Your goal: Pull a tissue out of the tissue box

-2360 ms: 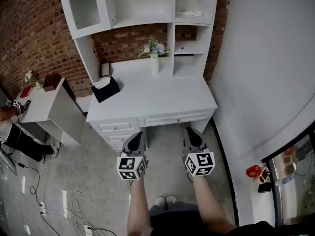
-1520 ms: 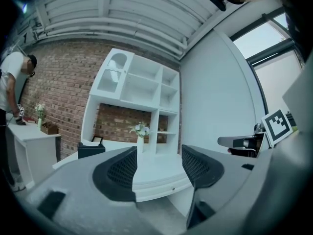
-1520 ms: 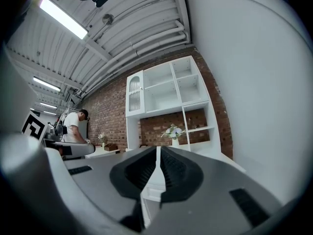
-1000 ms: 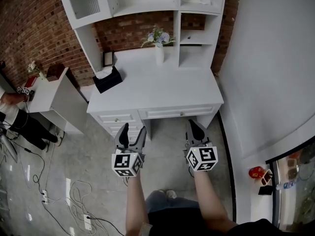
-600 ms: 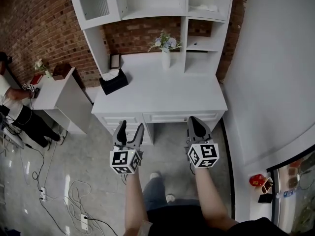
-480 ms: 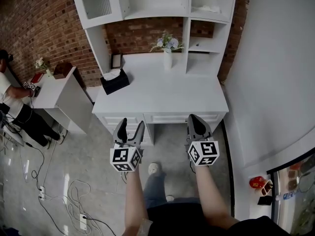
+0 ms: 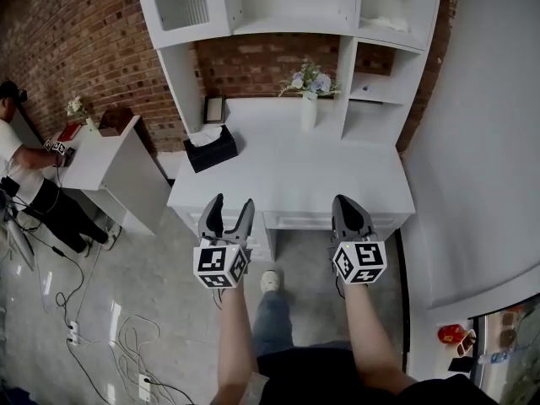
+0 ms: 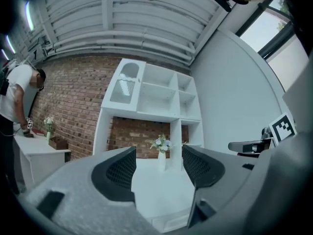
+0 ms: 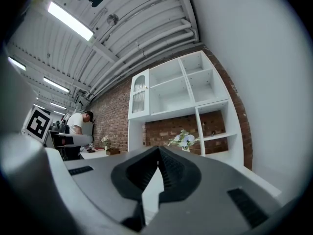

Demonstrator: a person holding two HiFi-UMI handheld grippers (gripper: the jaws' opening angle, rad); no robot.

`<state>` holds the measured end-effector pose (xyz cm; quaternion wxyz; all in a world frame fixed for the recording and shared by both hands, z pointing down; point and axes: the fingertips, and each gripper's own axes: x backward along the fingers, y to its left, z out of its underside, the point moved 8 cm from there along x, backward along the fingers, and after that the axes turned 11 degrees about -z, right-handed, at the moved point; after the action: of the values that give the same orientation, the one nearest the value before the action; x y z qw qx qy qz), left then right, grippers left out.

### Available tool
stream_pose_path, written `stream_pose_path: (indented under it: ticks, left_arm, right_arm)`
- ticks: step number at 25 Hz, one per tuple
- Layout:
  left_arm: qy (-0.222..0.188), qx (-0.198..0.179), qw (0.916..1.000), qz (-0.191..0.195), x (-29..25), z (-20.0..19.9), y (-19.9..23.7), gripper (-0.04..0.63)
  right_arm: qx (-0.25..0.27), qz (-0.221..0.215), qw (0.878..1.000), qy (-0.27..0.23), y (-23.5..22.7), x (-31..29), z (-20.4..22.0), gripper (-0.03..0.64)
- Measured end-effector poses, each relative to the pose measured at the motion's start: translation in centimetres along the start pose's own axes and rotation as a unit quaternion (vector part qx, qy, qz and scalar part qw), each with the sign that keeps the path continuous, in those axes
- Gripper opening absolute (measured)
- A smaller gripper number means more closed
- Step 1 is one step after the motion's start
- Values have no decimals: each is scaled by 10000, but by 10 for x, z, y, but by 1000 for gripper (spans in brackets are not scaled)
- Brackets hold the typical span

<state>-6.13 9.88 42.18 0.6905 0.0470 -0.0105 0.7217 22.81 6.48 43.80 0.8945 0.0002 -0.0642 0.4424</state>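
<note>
Black tissue box (image 7: 215, 152) near left desk (image 7: 321, 180) edge

Mock study corner: white hutch desk (image 7: 287, 171), brick wall (image 7: 84, 49), bare piped ceiling (image 8: 127, 13), loose floor cables (image 7: 126, 344).

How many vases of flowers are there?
2. One vase stands at the back of the desk; a smaller vase is on the side table at left.

The desk (image 7: 295, 175) and the shelving (image 7: 287, 27) above it look like smooth white painted wood, faintly satin. The brick wall (image 7: 76, 49) at upper left is rough and matt. The tissue box (image 7: 211, 152) is dark, possibly leatherette, topped by soft white tissue (image 7: 207, 135). The left tool (image 8: 159, 153) has matt black gridded pads (image 8: 117, 173).
</note>
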Motion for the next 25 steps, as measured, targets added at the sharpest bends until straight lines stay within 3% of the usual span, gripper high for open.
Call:
stream_pose_path:
  ticks: [6,15,19,25]
  left_arm:
    - [60,54,10000,-59,-80,13,52,270]
    - [250,421,9985,-259,-204,28,131,270]
    - [436,333,9981,-276,-249,43,155,270]
    - [688,-94,9975,-110,-307,56,170,270]
  right_arm:
    - [-30,-15,9998,175,-11,-92,23,0]
    - [131,-167,9981,571,-33,-229,29,0]
    - [38,-266,9977,628,-43,-288,43,0]
    - [-186,-435,9967,665,-47,-361,65,-1]
